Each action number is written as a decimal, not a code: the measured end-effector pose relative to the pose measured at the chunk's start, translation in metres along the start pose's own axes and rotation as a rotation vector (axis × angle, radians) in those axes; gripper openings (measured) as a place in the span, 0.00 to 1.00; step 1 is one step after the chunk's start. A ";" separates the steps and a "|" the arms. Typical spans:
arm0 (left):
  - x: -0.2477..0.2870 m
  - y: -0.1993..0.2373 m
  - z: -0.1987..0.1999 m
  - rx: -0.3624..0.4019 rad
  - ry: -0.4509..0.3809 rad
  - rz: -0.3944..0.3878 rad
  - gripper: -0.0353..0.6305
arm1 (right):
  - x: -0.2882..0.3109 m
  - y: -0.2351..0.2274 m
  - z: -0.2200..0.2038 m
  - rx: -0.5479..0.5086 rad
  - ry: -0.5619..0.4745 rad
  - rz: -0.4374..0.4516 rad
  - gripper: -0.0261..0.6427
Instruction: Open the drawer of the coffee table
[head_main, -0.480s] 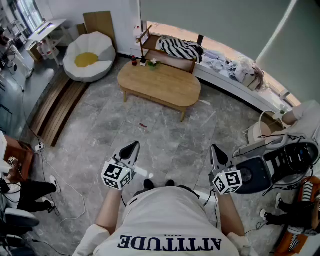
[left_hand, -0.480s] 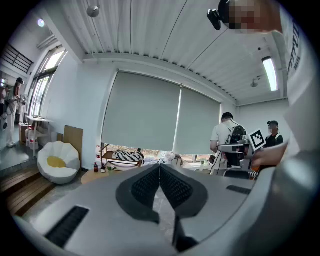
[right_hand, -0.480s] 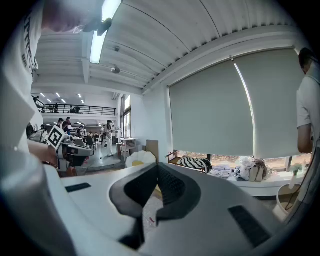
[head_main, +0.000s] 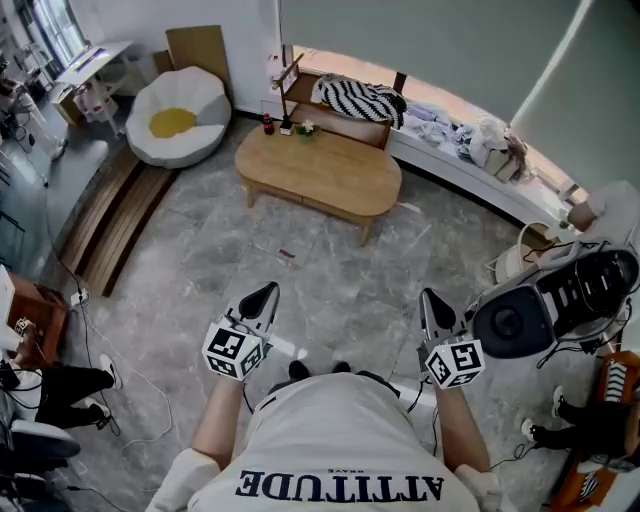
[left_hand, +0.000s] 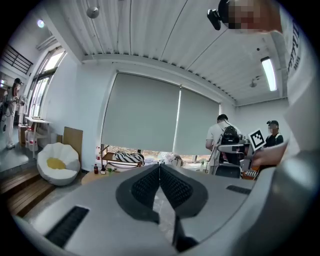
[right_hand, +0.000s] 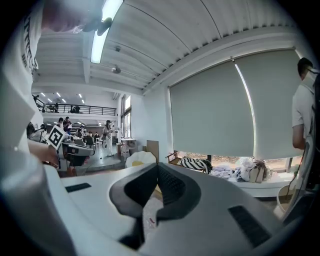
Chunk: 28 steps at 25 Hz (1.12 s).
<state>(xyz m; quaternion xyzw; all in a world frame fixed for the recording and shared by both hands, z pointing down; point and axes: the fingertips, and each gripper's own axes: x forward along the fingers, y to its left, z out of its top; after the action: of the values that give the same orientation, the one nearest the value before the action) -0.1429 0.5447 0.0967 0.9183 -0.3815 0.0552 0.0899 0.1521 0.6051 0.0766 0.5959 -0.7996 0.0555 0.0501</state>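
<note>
I am holding the left tool (head_main: 264, 292) and right tool (head_main: 431, 300) closed and empty, well apart from the oval wooden surface (head_main: 330, 170) across the floor (drawer front not discernible). The approach is only starting. Next I am likely closing in, then opening one tool.
</note>
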 end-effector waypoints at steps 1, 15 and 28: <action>0.002 0.000 0.001 0.000 0.001 0.000 0.08 | 0.001 -0.001 0.001 0.000 0.001 0.000 0.07; 0.031 0.010 0.021 -0.004 0.020 -0.013 0.08 | 0.022 -0.022 0.019 0.004 0.021 -0.006 0.07; 0.031 0.018 0.019 0.001 0.030 -0.040 0.08 | 0.028 -0.013 0.019 0.029 0.024 -0.016 0.07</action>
<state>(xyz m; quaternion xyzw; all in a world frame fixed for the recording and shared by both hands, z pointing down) -0.1331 0.5065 0.0853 0.9248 -0.3619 0.0673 0.0963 0.1563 0.5716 0.0627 0.6022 -0.7932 0.0738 0.0516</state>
